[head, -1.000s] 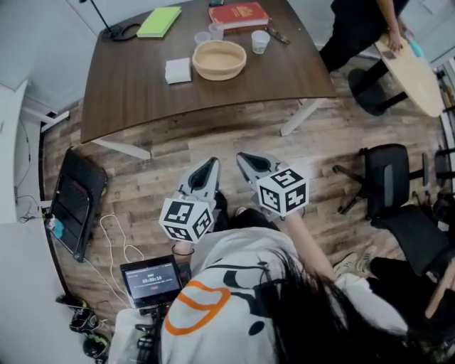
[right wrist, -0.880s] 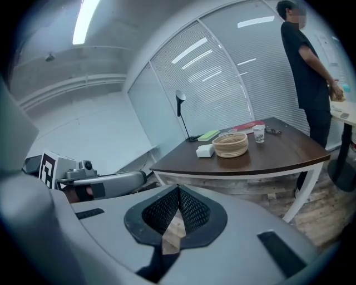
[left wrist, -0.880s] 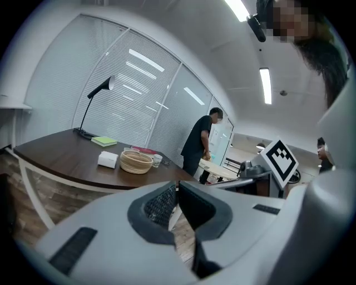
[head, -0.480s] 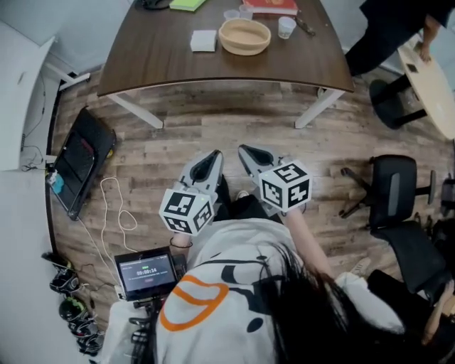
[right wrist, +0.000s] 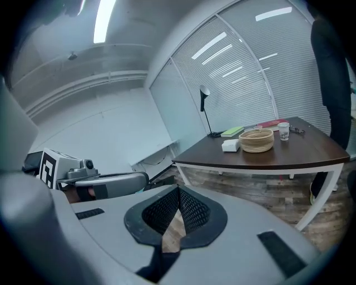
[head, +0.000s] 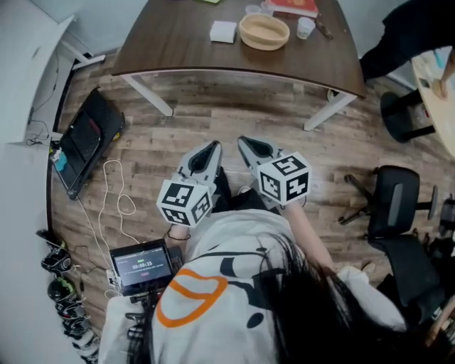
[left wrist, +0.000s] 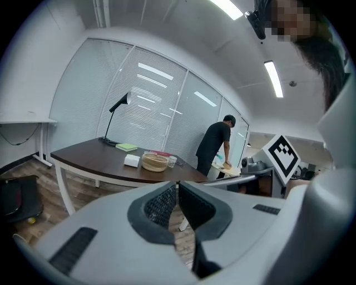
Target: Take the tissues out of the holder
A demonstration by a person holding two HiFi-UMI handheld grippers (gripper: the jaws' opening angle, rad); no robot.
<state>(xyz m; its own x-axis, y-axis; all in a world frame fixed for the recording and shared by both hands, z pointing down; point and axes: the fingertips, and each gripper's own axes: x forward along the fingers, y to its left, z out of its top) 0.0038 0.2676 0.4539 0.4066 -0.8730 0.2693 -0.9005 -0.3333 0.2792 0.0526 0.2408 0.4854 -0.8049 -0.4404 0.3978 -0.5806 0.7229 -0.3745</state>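
Observation:
A small white tissue holder point(head: 223, 31) sits on the dark wooden table point(head: 178, 43) at the far end of the head view, beside a woven bowl point(head: 264, 31). It shows again as the white holder point(left wrist: 132, 161) in the left gripper view and as the white holder point(right wrist: 230, 146) in the right gripper view. Both grippers hang close to the person's body, well short of the table. My left gripper point(head: 210, 147) is shut and holds nothing, its tip point(left wrist: 177, 186) closed. My right gripper point(head: 250, 144) is likewise shut and empty, its tip point(right wrist: 178, 192) closed.
A clear cup point(head: 306, 27) and a red book point(head: 295, 6) lie past the bowl. A person in black point(left wrist: 214, 147) stands at a round table to the right. A black office chair point(head: 394, 206), a folded black chair point(head: 89, 138) and floor cables point(head: 117, 213) flank the wooden floor.
In the head view the table has slid up and to the right, toward the frame's top edge, and looks smaller. Both grippers have stayed shut in front of the body.

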